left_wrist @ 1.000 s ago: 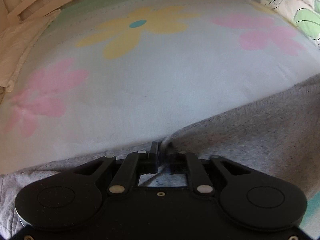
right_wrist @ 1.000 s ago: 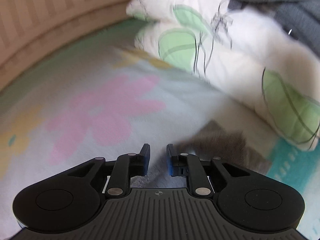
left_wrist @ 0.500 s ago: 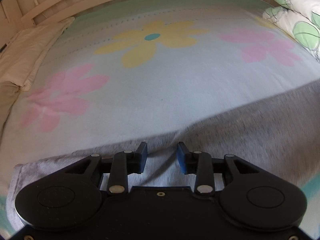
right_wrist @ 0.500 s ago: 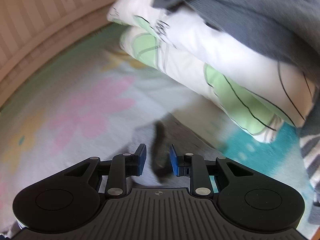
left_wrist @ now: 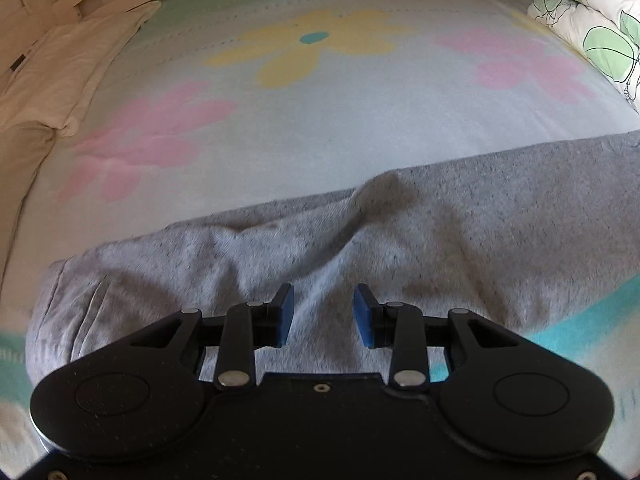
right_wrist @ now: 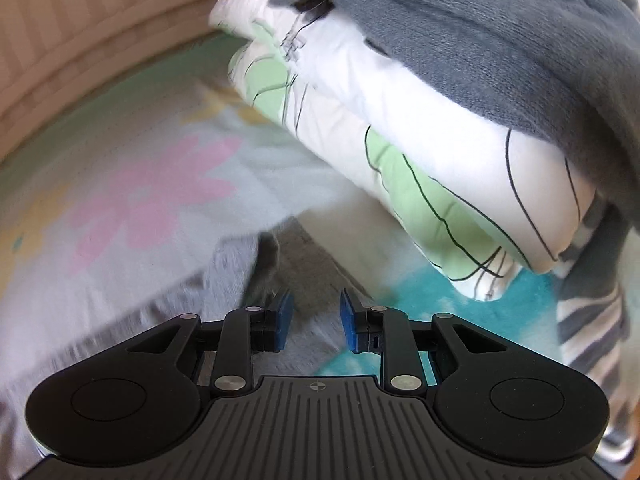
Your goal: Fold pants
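Grey pants [left_wrist: 420, 240] lie flat across the flowered bed sheet [left_wrist: 320, 120], stretched from left to right with a small raised wrinkle in the middle. My left gripper [left_wrist: 323, 314] is open and empty, hovering just above the cloth. In the right wrist view the end of the grey pants [right_wrist: 256, 280] lies on the sheet, blurred. My right gripper [right_wrist: 315, 320] is open and empty above that end.
A cream pillow [left_wrist: 60, 80] lies at the far left by the bed frame. White pillows with green leaves [right_wrist: 400, 160] are stacked on the right, with a dark grey garment [right_wrist: 500, 52] on top and a striped cloth [right_wrist: 588, 320] beside them.
My left gripper let go of the pants edge, opened and drew back and up. My right gripper opened wider and drew away from the pants end, swinging toward the pillows.
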